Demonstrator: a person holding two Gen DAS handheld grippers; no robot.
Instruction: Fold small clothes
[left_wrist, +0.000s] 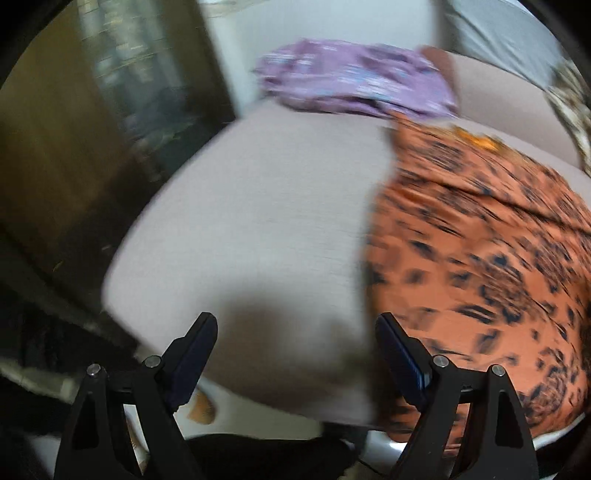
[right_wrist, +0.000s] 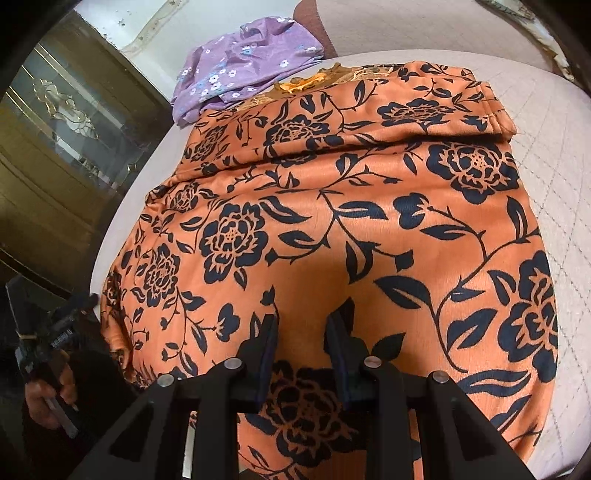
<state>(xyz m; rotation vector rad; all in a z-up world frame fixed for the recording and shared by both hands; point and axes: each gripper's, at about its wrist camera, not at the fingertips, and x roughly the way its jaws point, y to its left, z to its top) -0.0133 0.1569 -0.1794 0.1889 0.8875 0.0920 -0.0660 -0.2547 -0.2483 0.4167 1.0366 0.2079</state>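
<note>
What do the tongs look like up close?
Both pairs are black. The left tongs and the right tongs each have two pointy fingers shaped like triangles with cut-out holes, small round silver bolts on top, and flat dark blue pads on the inside faces. The hand holding the left tongs comes out of a dark sleeve.

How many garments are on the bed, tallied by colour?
Orange garment with dark floral print: 1
Purple garment with small flowers: 1
Total: 2
</note>
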